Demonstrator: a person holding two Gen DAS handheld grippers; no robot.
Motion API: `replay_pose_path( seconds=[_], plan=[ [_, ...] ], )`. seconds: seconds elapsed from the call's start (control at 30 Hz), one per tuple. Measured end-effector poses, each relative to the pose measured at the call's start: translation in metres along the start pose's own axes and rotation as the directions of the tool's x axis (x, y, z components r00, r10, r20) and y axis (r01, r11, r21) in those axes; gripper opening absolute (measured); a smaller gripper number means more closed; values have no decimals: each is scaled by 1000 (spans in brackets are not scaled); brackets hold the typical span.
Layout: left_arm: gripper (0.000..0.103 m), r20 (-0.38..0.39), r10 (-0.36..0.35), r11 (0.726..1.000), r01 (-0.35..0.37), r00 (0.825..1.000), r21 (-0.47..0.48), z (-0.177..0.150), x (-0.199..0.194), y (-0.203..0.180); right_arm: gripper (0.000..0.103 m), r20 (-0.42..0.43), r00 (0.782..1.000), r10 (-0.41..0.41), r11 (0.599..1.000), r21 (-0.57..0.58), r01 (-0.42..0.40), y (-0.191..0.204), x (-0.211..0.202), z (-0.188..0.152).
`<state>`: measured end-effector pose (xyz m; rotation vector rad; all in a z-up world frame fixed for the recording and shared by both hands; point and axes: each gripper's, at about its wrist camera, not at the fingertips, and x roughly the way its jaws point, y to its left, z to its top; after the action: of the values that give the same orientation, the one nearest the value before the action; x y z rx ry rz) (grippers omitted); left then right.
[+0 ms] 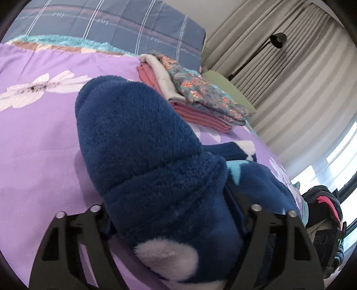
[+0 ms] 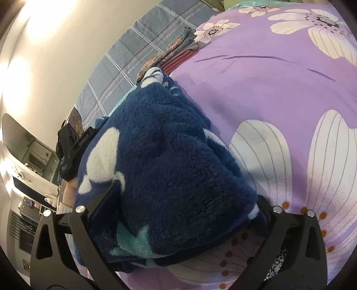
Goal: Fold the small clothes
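Observation:
A dark blue fleece garment (image 1: 142, 142) with white and light blue patches is bunched up over the purple flowered bedspread (image 1: 38, 142). My left gripper (image 1: 176, 214) is shut on the thick fleece, which bulges up between the jaws and hides the fingertips. My right gripper (image 2: 187, 200) is shut on the other end of the same garment (image 2: 169, 160); the fleece fills the gap between its jaws. The left gripper's body (image 2: 73, 142) shows at the garment's far side in the right wrist view.
A stack of folded clothes (image 1: 196, 98), pink, white and teal floral, lies at the far side of the bed; it also shows in the right wrist view (image 2: 176, 53). A blue plaid quilt (image 1: 107, 20) lies behind. Curtains (image 1: 296, 73) and a floor lamp (image 1: 276, 40) stand right.

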<state>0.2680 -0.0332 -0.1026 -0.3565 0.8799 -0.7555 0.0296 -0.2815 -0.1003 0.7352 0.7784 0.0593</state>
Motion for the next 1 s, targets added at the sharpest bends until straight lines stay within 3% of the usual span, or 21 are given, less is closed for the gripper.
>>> replay_pose_path(
  seconds=[0.07, 0.13, 0.27, 0.47, 0.6, 0.7, 0.87, 1.0],
  plan=[
    [65, 24, 9, 1000, -9, 1000, 25, 1, -6, -7, 79, 14, 1000, 17, 1000, -6, -17, 1, -4, 3],
    [61, 49, 20, 998, -23, 999, 57, 2, -14, -17, 69, 29, 1000, 11, 999, -31, -10, 5, -9, 5],
    [58, 111, -3, 996, -7, 994, 89, 5, -42, -35, 49, 80, 997, 9, 992, -128, 1, 20, -26, 12],
    [58, 181, 21, 987, -50, 983, 154, 3, -93, -60, 46, 98, 993, 62, 962, -271, -33, 49, -41, 27],
    [58, 254, 48, 987, -85, 966, 138, 5, -138, -60, 46, 74, 987, 141, 922, -374, -104, 79, -41, 42],
    [58, 314, 86, 985, -127, 946, 113, 17, -170, -52, 46, 34, 974, 223, 884, -427, -188, 106, -26, 64],
    [58, 421, 145, 980, -188, 895, 62, 54, -213, -34, 44, -49, 932, 359, 827, -447, -342, 163, 26, 124],
    [58, 483, 190, 971, -235, 855, 34, 99, -227, -16, 44, -44, 914, 404, 800, -467, -376, 210, 64, 168]
  ],
)
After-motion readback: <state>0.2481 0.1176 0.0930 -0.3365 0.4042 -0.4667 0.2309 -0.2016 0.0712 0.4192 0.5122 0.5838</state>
